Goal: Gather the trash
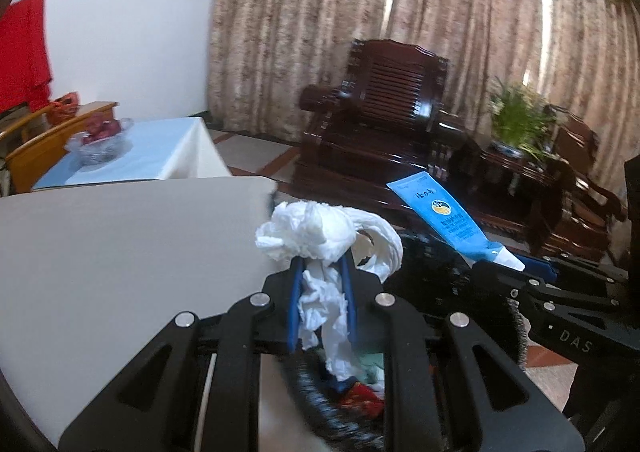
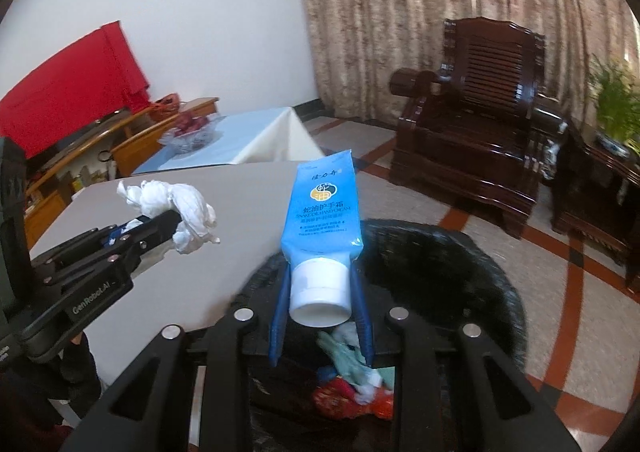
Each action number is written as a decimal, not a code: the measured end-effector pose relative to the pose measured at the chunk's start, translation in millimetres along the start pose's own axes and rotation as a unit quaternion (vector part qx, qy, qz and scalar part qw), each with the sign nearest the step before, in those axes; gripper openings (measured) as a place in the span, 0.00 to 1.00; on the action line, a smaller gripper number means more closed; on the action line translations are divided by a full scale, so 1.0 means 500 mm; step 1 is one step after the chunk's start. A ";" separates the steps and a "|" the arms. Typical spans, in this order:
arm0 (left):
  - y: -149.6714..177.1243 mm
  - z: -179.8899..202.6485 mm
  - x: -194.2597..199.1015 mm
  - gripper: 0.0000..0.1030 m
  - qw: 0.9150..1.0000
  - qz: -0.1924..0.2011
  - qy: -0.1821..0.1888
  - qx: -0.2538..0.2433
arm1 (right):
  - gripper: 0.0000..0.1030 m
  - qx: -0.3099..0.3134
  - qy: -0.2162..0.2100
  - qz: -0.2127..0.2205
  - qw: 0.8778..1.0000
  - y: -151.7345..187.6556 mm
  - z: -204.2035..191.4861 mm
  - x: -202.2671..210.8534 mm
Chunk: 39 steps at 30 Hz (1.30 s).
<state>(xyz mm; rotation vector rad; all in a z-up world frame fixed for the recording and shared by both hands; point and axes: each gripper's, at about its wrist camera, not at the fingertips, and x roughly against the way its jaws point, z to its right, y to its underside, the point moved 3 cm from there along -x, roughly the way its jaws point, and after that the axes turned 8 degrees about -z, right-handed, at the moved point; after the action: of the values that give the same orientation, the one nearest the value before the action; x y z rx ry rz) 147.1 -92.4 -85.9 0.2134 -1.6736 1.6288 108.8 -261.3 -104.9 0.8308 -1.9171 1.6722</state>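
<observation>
My left gripper (image 1: 322,264) is shut on a crumpled white tissue (image 1: 316,236), which bulges out past the blue pads and hangs down between them. In the right wrist view the same gripper (image 2: 168,224) holds the tissue (image 2: 180,208) over the grey table's edge. My right gripper (image 2: 320,264) is shut on a blue hand-cream tube (image 2: 324,204) at its white cap, tube end pointing up. That tube (image 1: 440,216) also shows at the right in the left wrist view. A black-lined trash bin (image 2: 472,252) sits below both grippers, with wrappers and tissue (image 2: 352,384) inside.
A grey table (image 1: 120,244) fills the left. Beyond it stands a table with a white cloth (image 2: 248,140) and a glass bowl of fruit (image 2: 192,132). Dark wooden armchairs (image 2: 472,132) and a potted plant (image 1: 516,120) stand by the curtains on the tiled floor.
</observation>
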 end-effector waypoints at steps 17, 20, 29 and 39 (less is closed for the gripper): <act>0.053 0.085 -0.192 0.19 0.995 -0.073 0.057 -0.030 | 0.28 -0.064 0.032 -0.064 0.995 0.077 0.147 -0.106; 0.056 0.082 -0.207 0.27 0.994 -0.084 0.066 -0.026 | 0.29 -0.071 0.038 -0.075 0.994 0.089 0.160 -0.122; 0.061 0.049 -0.192 0.73 0.994 -0.084 0.068 -0.013 | 0.85 -0.081 0.064 -0.066 0.992 0.094 0.173 -0.107; 0.019 -0.036 -0.089 0.87 0.999 -0.049 -0.001 0.004 | 0.94 -0.072 0.016 -0.034 0.997 0.046 0.112 -0.053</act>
<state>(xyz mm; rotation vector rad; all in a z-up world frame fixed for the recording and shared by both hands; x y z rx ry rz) 178.9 -91.5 -123.1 0.2969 -1.6336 1.5638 114.0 -310.9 -148.1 0.7980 -1.9399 1.4802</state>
